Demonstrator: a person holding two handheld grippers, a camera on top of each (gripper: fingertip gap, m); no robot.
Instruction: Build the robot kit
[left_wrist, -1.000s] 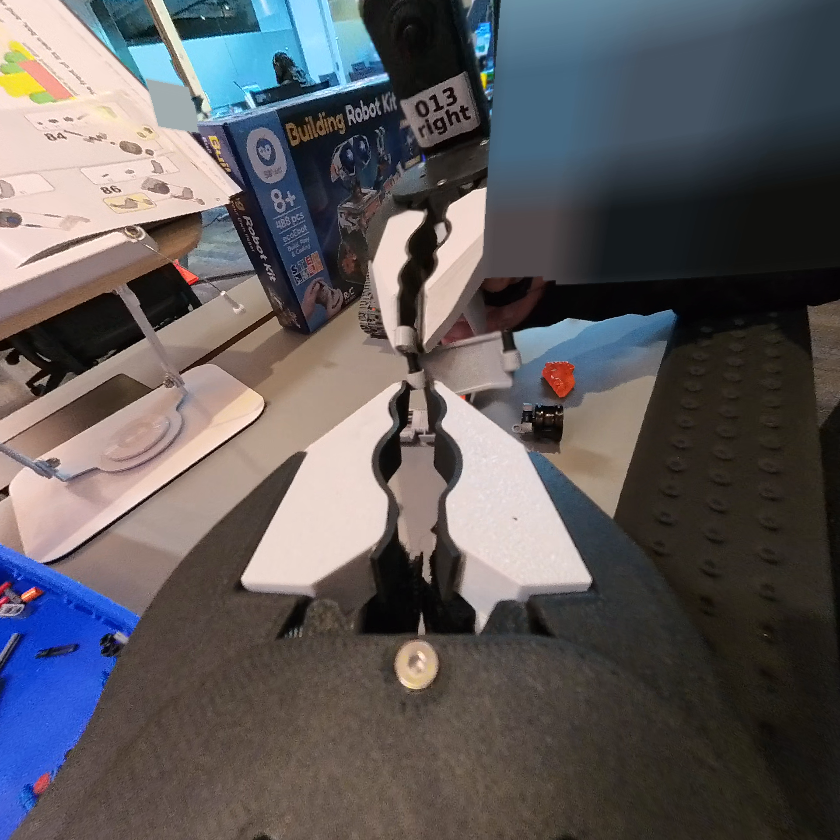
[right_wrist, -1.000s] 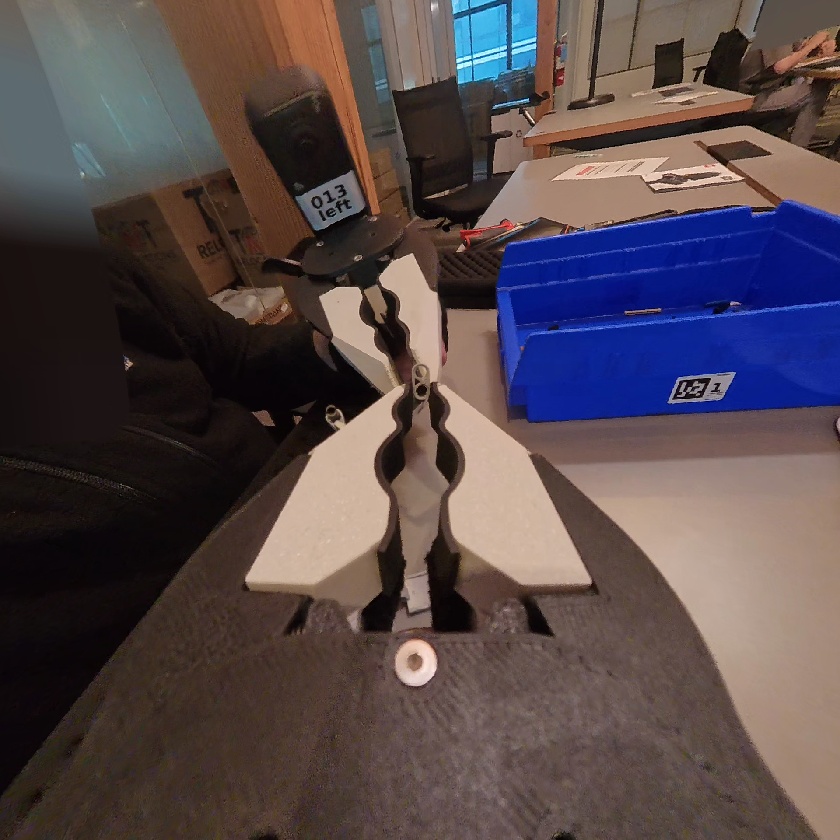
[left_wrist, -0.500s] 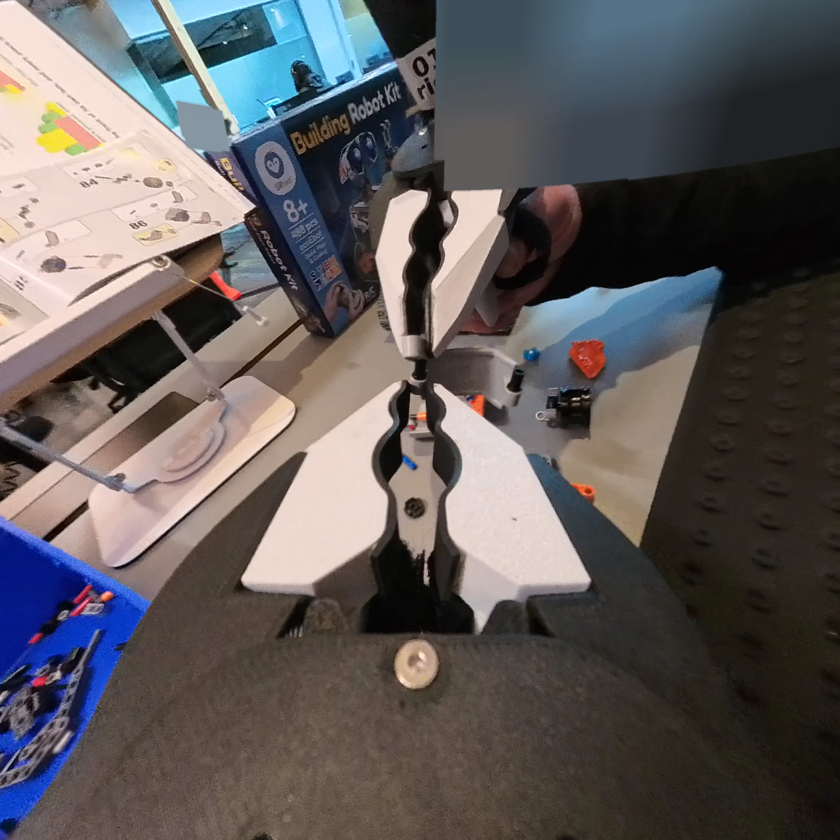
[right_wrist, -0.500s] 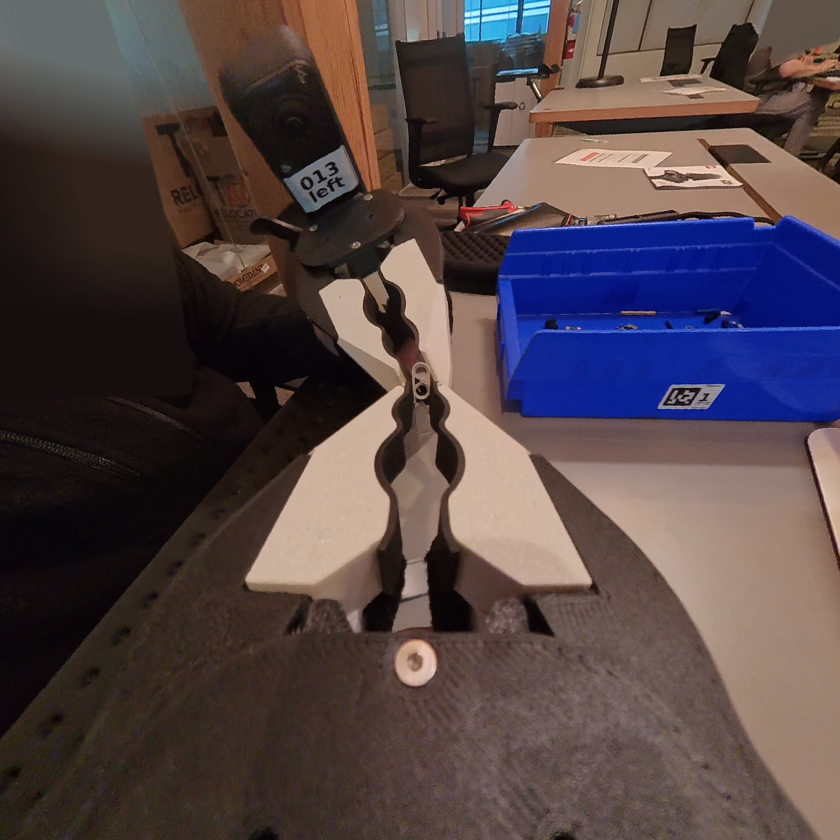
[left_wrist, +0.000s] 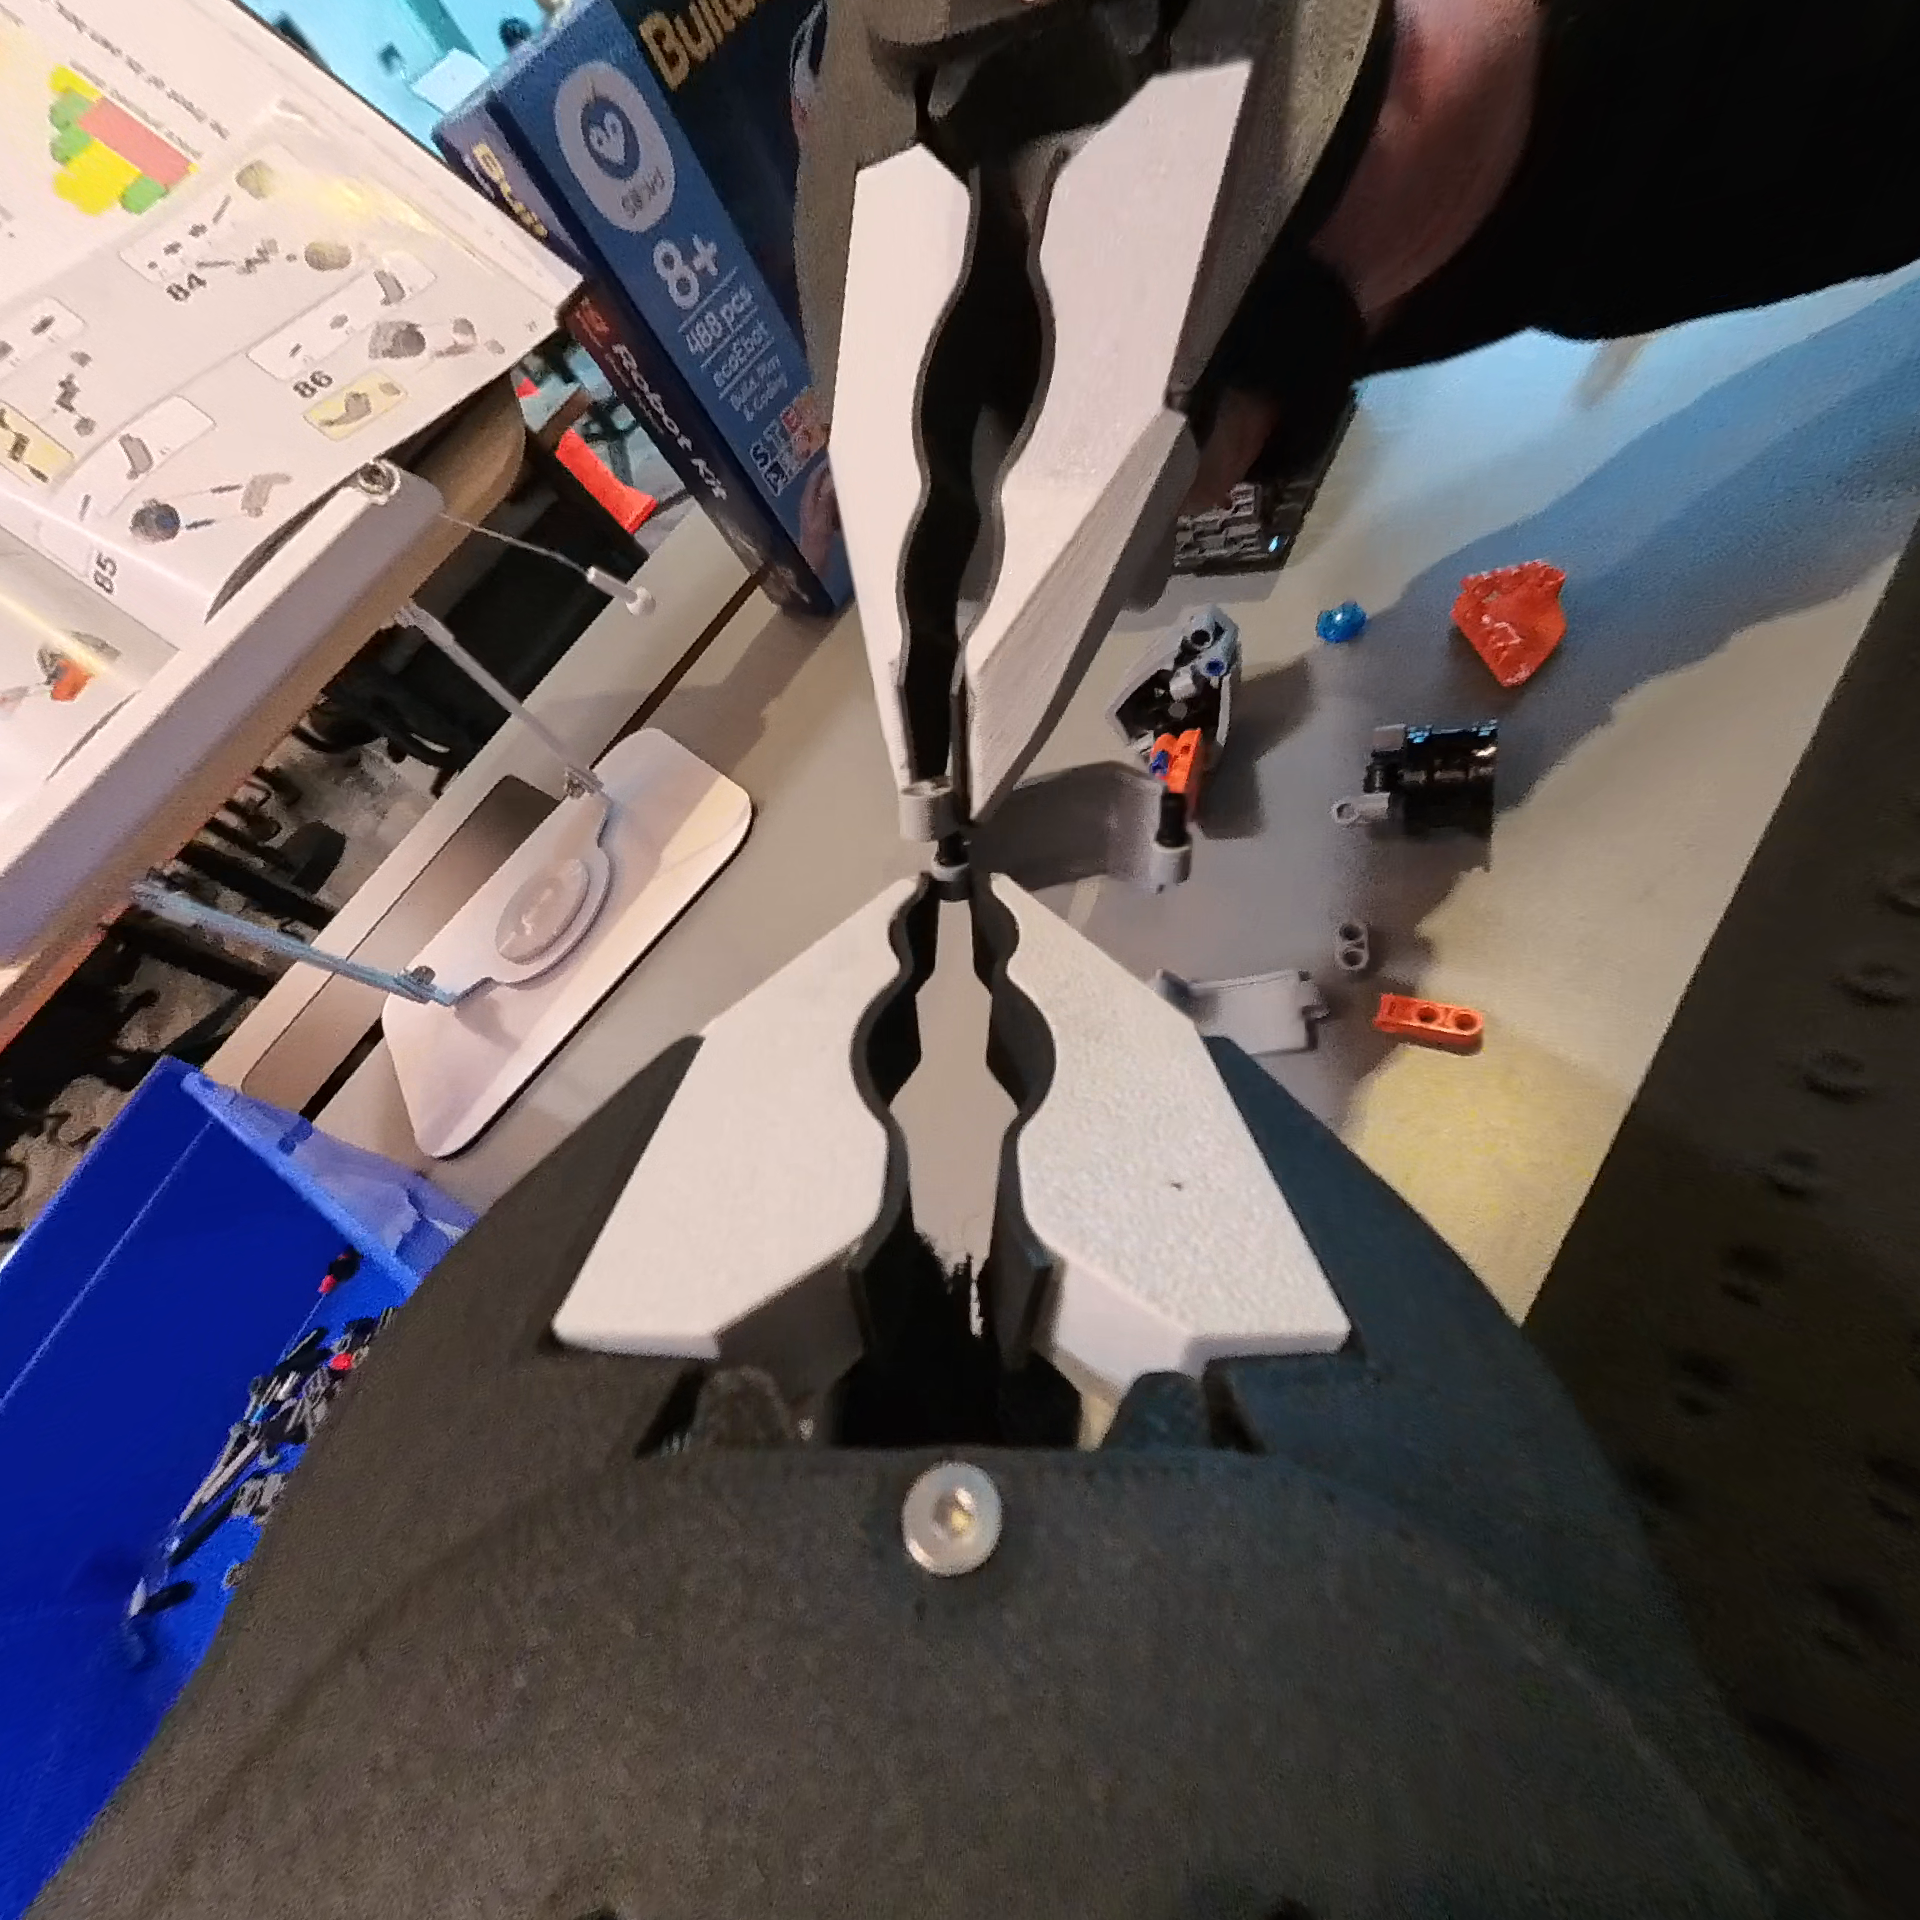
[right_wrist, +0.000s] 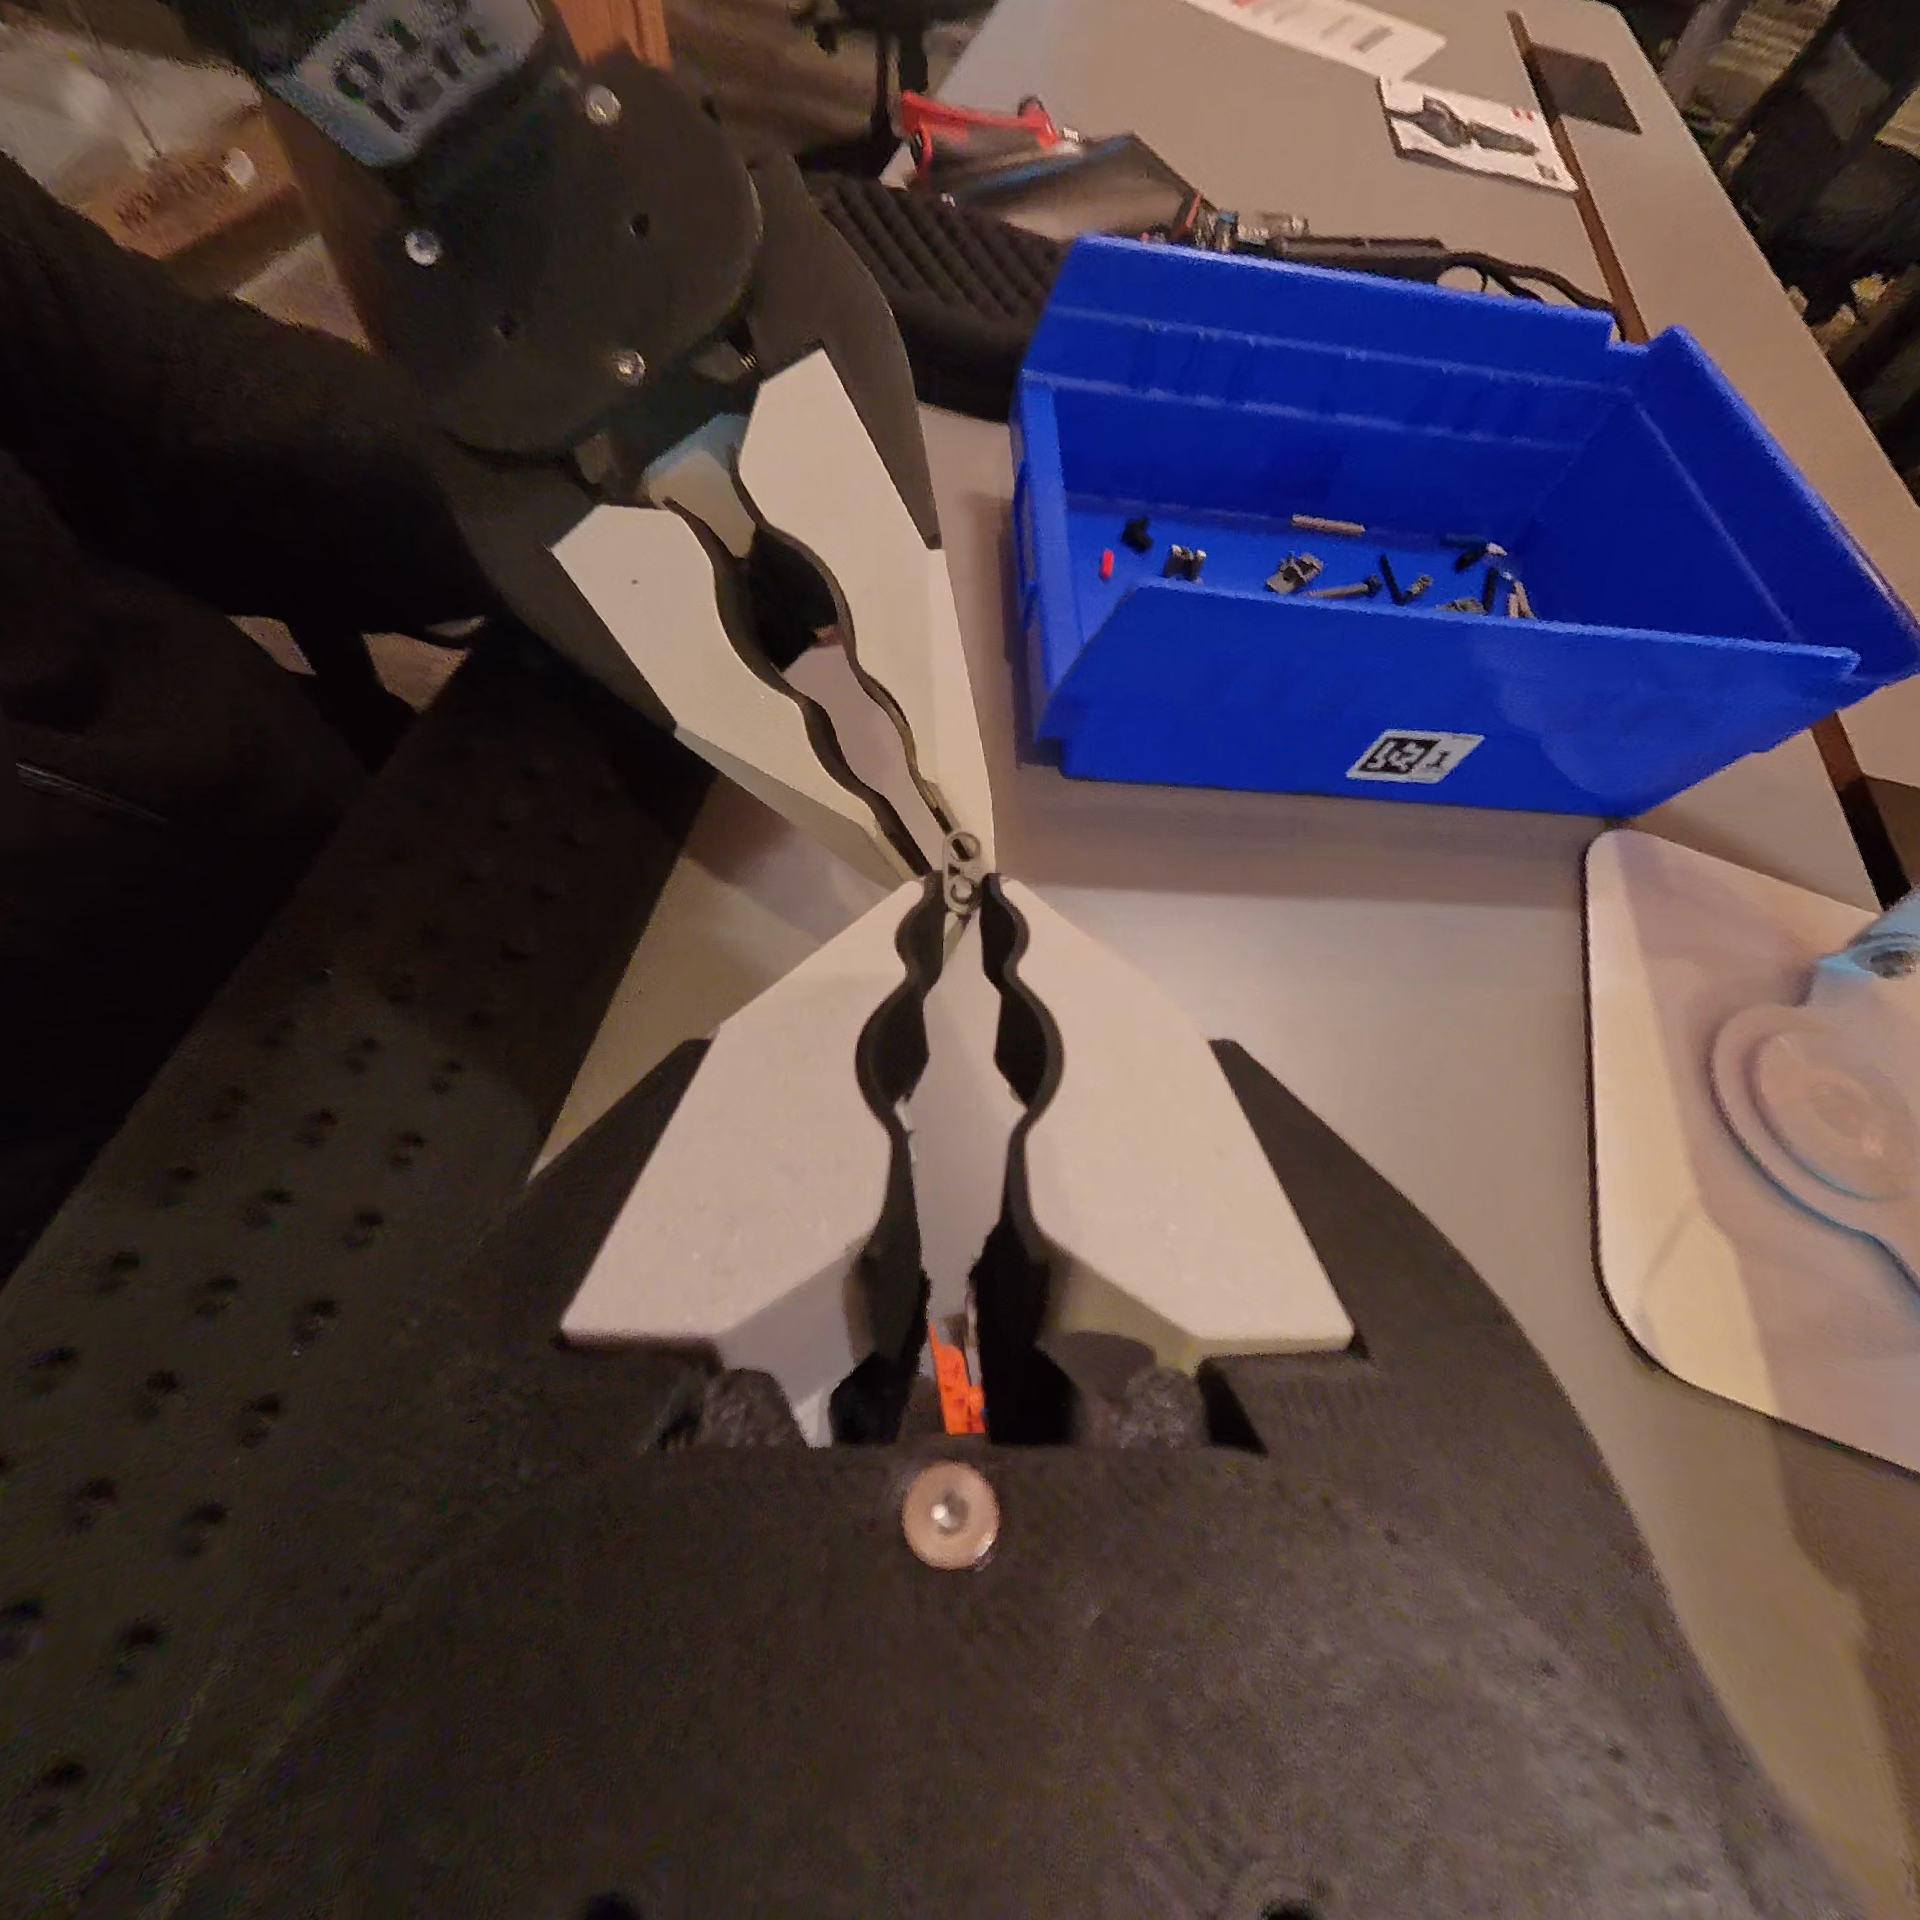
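1. Left gripper (left_wrist: 951, 883) pinches a black pin (left_wrist: 950, 868); right gripper (right_wrist: 961, 883), tip to tip, is closed on a grey connector (left_wrist: 925, 810).
2. Orange pieces (left_wrist: 1507, 629), a black module (left_wrist: 1439, 774) on the table (left_wrist: 1507, 1143).
3. Blue bin (right_wrist: 1455, 686), box (left_wrist: 665, 312) beyond.

The two grippers met tip to tip above the table (left_wrist: 1455, 1164). In the right wrist view, a bin (right_wrist: 1455, 686) sat on the table beyond them, with a stand base (right_wrist: 1704, 1049) at the right edge. In the left wrist view, a box (left_wrist: 675, 301) stood behind loose parts (left_wrist: 1434, 790).
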